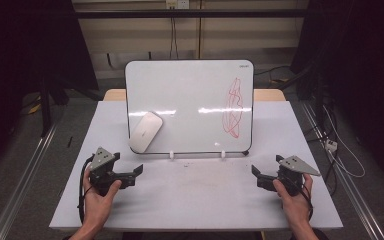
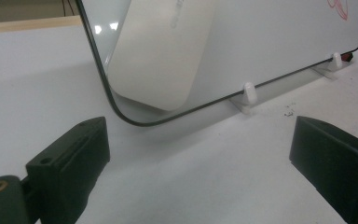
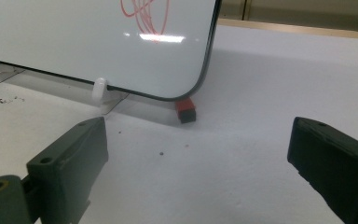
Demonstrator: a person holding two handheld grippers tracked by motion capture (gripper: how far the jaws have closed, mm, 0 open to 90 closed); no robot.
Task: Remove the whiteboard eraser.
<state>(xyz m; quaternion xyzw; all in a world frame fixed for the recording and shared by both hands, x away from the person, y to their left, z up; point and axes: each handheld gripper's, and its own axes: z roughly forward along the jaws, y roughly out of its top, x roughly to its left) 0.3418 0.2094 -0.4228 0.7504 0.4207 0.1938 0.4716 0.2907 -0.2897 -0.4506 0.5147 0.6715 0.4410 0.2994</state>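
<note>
Nothing looks begun: both hands rest on the table, left gripper (image 1: 139,170) at seven o'clock and right gripper (image 1: 254,170) at five, jaws apart and empty, while the red scribble (image 1: 234,107) remains on the whiteboard (image 1: 190,90), eraser (image 1: 145,131) clinging at its lower left.

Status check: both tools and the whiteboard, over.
Left tool open, empty, near the eraser. Right tool open, empty. Whiteboard propped on table, red scribble at its right. Nothing in the way.
</note>
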